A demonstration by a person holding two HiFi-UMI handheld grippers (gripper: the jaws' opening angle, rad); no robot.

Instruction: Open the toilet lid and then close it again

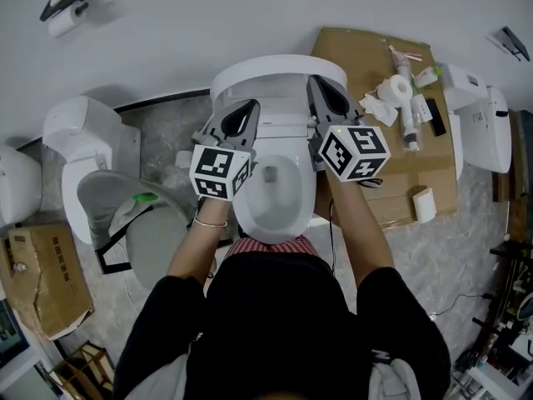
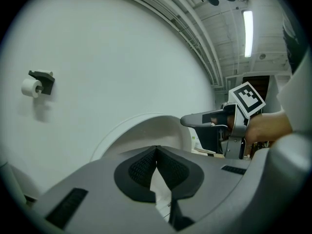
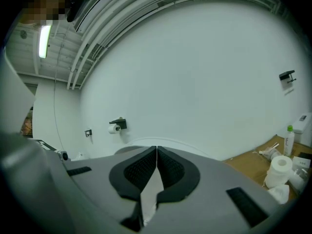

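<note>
The wall (image 1: 166,23) fills the top of the head view, and against it stands the toilet (image 1: 250,215) with the person right over it, the bowl open to view below. The lid (image 1: 279,75) is up, standing near upright at the back of the bowl; in the left gripper view it shows as a white arch (image 2: 146,128) just beyond the jaws. A cardboard sheet (image 1: 366,52) lies on the floor to the right with a paper roll (image 1: 400,88) and small bottles on it, and other toilets stand off to the left. The left gripper (image 1: 241,117) sits at the lid's left side and the right gripper (image 1: 325,94) at its right side, both pointing toward the wall. Each claw is pinched narrow: in both gripper views the pad tips meet with nothing caught between them, so the lid is at most nudged, not gripped. Whether the tips touch the lid I cannot tell. As I judge it, the opening half is done or nearly so, and bringing the lid back down onto the bowl is what remains
</note>
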